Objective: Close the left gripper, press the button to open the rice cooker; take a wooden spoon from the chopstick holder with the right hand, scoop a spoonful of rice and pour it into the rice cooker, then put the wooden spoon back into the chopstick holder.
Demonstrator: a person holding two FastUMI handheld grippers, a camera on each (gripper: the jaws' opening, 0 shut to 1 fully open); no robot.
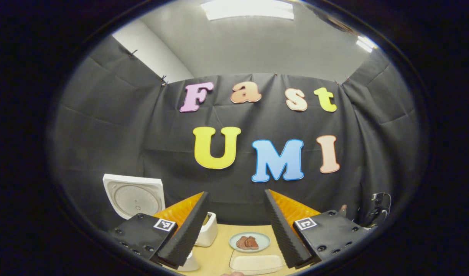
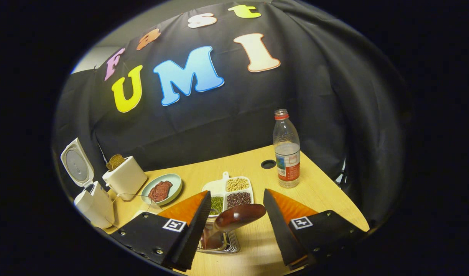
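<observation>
Rice cooker lid up, both tools spread wide, wooden spoon in its holder.

In the left gripper view, the rice cooker shows at lower left with its white lid raised upright, and the left tool hangs above the surface with its jaws wide apart and nothing between them. In the right gripper view, going left to right: the rice cooker stands open at the far left edge of the surface, a white box beside it, then a plate of reddish food, a divided dish of beans and a water bottle toward the right. At bottom centre the right tool is open, its fingers flanking but not touching the wooden spoon, which stands in the wire chopstick holder.
</observation>
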